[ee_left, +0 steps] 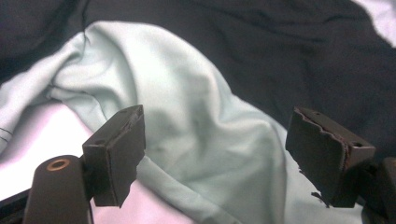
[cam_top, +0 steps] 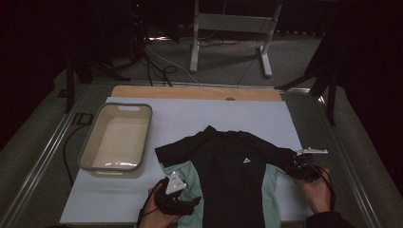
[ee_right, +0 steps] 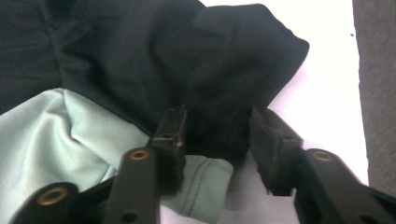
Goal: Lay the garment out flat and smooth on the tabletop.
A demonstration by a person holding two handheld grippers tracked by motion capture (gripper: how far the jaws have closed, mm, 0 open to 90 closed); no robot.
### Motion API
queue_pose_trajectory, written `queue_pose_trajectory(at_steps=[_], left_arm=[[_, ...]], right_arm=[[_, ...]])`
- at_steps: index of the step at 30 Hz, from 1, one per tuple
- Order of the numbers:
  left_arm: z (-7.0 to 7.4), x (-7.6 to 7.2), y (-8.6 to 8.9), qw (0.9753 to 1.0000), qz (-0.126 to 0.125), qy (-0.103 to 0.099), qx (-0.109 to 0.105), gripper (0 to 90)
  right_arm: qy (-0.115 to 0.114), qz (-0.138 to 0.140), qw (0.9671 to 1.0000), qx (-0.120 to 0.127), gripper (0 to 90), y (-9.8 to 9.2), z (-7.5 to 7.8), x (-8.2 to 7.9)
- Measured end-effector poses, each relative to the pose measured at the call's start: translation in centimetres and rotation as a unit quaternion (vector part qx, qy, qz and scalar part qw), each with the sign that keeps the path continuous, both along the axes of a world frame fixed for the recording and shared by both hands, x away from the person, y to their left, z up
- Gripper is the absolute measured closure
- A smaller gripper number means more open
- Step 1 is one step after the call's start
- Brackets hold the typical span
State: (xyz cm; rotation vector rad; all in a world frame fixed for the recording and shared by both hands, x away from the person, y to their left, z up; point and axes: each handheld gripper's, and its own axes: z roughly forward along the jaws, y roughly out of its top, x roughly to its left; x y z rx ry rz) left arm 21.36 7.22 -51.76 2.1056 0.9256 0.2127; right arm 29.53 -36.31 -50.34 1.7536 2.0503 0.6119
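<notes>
A black shirt point(cam_top: 228, 166) with mint-green side panels lies flat on the white sheet point(cam_top: 214, 114), collar pointing away, with a small white logo on the chest. My left gripper point(cam_top: 190, 203) hovers at the shirt's lower left. In the left gripper view it point(ee_left: 217, 116) is open wide over a rumpled mint-green panel point(ee_left: 196, 107), with nothing pinched. My right gripper point(cam_top: 297, 164) is at the shirt's right sleeve. In the right gripper view it point(ee_right: 218, 114) is open, its jaws straddling the folded black sleeve point(ee_right: 233, 60) just above a mint-green hem point(ee_right: 201, 182).
An empty grey plastic tub point(cam_top: 147, 133) stands on the sheet to the left of the shirt. A strip of wooden tabletop point(cam_top: 190, 92) shows at the far edge. Beyond it are white stand legs point(cam_top: 195, 47) and cables on the floor.
</notes>
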Motion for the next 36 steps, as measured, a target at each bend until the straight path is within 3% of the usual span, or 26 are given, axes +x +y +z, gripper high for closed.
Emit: queue_pose_trajectory(at_steps=[3,8,10,15,20,24,30,33,36], left_arm=[[-0.2,-0.1,-0.2,0.9999,-0.007,0.004,0.01,30.3],[-0.4,-0.5,-0.5,0.999,-0.023,-0.008,0.037,56.2],[-0.4,-0.5,-0.7,0.999,-0.027,-0.007,0.036,68.1],[-0.3,-0.7,-1.5,0.9989,-0.031,-0.006,0.035,80.3],[-0.4,-0.8,-2.5,0.9991,-0.038,0.002,0.018,80.5],[-0.4,-1.3,-3.2,0.9982,-0.059,0.003,0.015,80.8],[-0.1,-1.2,-2.5,0.9981,-0.061,0.005,-0.01,73.8],[0.4,-0.9,-2.0,0.9984,-0.051,-0.004,-0.024,65.9],[0.9,-0.5,-1.3,0.9988,-0.032,-0.013,-0.035,56.8]], right_arm=[[0.008,0.013,0.9999,-0.005,83.1,0.3,0.2,0.1],[-0.004,0.021,0.9995,-0.024,85.4,0.3,0.4,0.2],[-0.011,0.015,0.9996,-0.022,85.4,0.0,0.5,0.2],[-0.025,0.001,0.9995,-0.02,85.4,-0.9,0.5,0.4],[-0.028,-0.013,0.9992,-0.027,85.5,-1.8,0.3,0.4],[-0.024,-0.016,0.999,-0.033,85.4,-2.2,0.1,0.1],[-0.021,-0.017,0.9992,-0.031,83.3,-2.4,0.1,-1.1],[-0.028,-0.019,0.9989,-0.031,67.6,-2.3,0.3,-1.6],[-0.045,-0.014,0.9988,-0.015,50.7,-2.2,1.0,-2.3]])
